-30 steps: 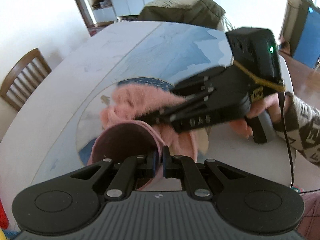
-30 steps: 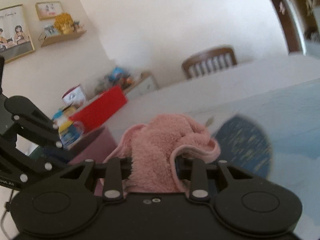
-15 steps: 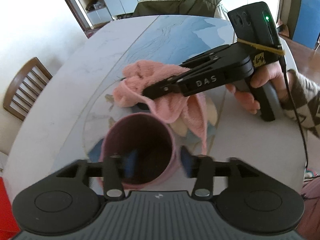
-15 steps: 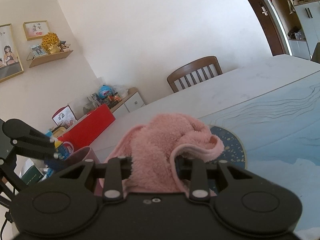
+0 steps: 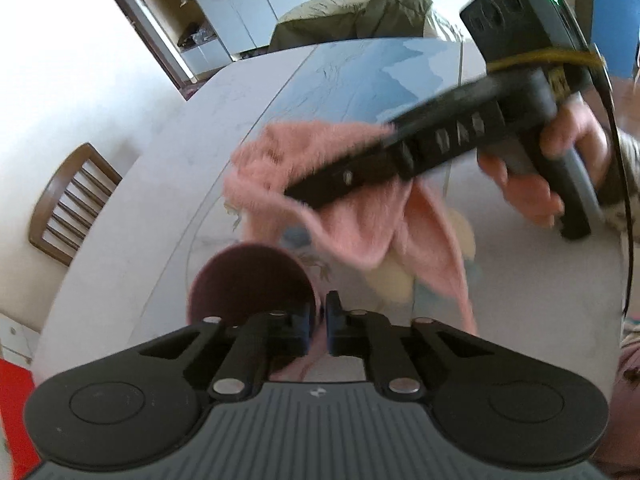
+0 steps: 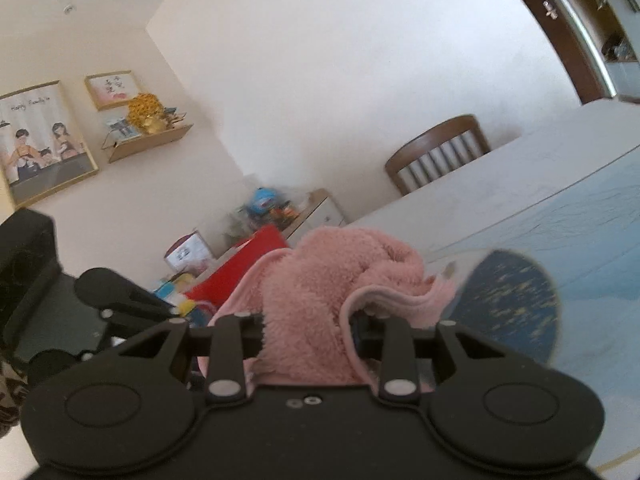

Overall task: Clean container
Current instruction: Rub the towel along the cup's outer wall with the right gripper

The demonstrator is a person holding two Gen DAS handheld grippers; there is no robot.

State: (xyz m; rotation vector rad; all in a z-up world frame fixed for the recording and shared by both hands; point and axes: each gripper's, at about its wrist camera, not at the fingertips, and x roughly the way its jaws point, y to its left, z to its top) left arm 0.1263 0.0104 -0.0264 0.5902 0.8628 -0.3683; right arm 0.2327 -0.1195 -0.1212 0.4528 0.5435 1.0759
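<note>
The pink cup (image 5: 252, 280), dark inside, stands on the table below the left wrist camera. My left gripper (image 5: 318, 314) is shut on the right side of its rim, one finger inside and one outside. A pink fluffy cloth (image 5: 320, 184) hangs above and beyond the cup. My right gripper (image 5: 290, 196), held by a hand (image 5: 532, 196), is shut on it. In the right wrist view the cloth (image 6: 340, 300) bulges out between the fingers of the right gripper (image 6: 308, 328). The left gripper's linkage (image 6: 120, 300) shows at the left there.
The pale table (image 5: 120, 240) has a blue painted panel (image 5: 360, 80) and a dark blue round patch (image 6: 512, 300). A wooden chair (image 5: 68, 200) stands at its left side. A jacket-draped chair (image 5: 360, 12) stands at the far end. Red box (image 6: 240, 268) and clutter sit by the wall.
My left gripper, open around the cup half a second ago, has shut on its rim again. The right gripper has lifted the cloth up and away from the cup.
</note>
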